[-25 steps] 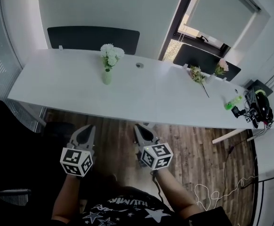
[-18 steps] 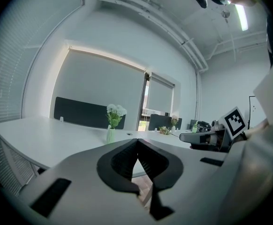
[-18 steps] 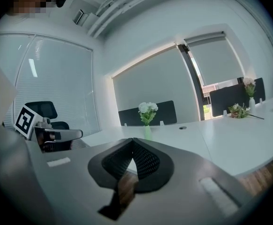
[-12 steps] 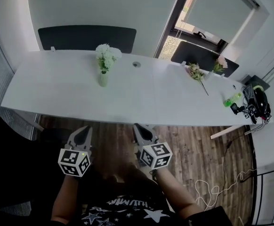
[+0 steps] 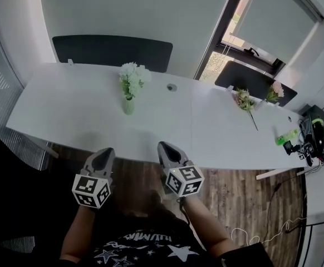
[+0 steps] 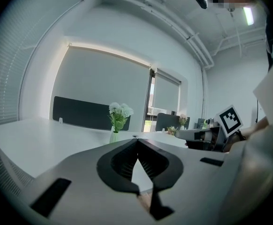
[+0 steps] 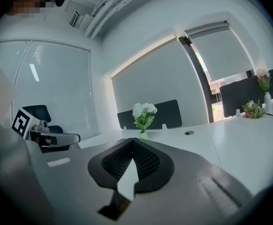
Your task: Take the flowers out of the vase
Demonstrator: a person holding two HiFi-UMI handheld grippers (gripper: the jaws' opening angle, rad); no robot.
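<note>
**Head view: vase ahead and between both tools, nothing gripped yet**

Flowers (image 5: 133, 77) are a white bunch standing upright in a small pale vase (image 5: 128, 105). Long axis of the stems is vertical, so I'd judge the pull has to go straight up, not sideways.

The vase sits on the white tabletop (image 5: 78, 115), toward the far edge and left of centre, with bare surface all round it. Nothing touches it.

Off to the right on the same tabletop are a loose sprig (image 5: 244, 100) lying flat and a pink flower (image 5: 275, 90), well apart from the vase. They look irrelevant to this grab.

Left tool (image 5: 105, 152) and right tool (image 5: 165, 147) hang side by side over the wood floor (image 5: 234, 182), at the near edge of the tabletop. Both point roughly level at the vase, which lies across the tabletop from both tips.

Sideways, the vase falls between the two tool lines. Left gripper view has the flowers a touch left of its tips, right gripper view a touch right. Neither hand is clearly nearer; maybe the left by a hair.

Both tools are closed, jaw tips meeting, with nothing between them. They need to open before reaching the stems.
</note>
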